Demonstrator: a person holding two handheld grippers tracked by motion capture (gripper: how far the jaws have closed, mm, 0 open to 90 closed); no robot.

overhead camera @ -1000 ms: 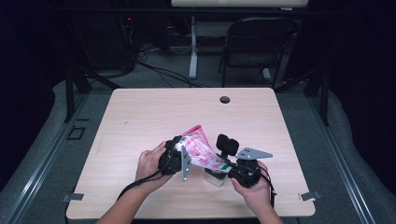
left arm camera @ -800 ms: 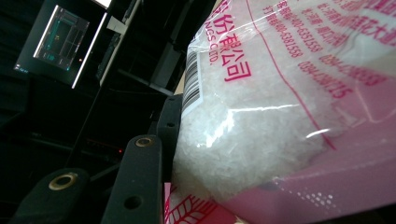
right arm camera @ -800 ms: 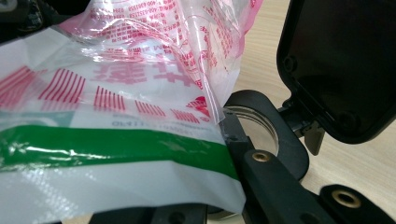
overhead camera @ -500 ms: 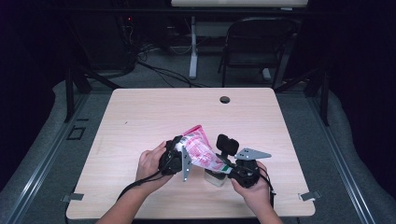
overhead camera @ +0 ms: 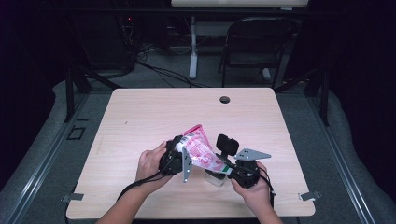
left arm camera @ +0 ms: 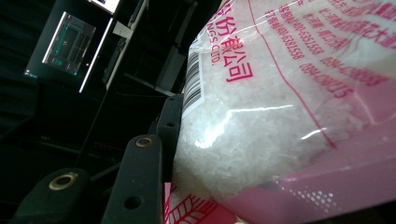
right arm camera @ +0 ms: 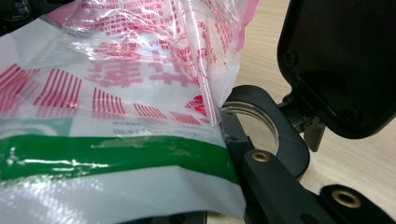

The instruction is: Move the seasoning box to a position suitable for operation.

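Note:
A pink-and-white plastic bag (overhead camera: 201, 150) of white grains hangs slanted between both grippers above the table's front. My left gripper (overhead camera: 176, 157) is shut on its upper, fuller end; in the left gripper view the grain-filled bag (left arm camera: 289, 102) presses against a black finger (left arm camera: 140, 186). My right gripper (overhead camera: 233, 170) is shut on the lower end, where a green stripe crosses the bag (right arm camera: 116, 121) beside a finger (right arm camera: 275, 186). Just under that end stands a small clear jar (overhead camera: 215, 178) with a black-rimmed mouth (right arm camera: 285, 140) and its black flip lid (right arm camera: 341, 65) raised.
The wooden table (overhead camera: 140, 116) has a round cable hole (overhead camera: 225, 99) near its far edge. A folding chair (overhead camera: 259, 42) and a desk leg (overhead camera: 193, 46) stand on the floor beyond it. Both hands rest close to the front edge.

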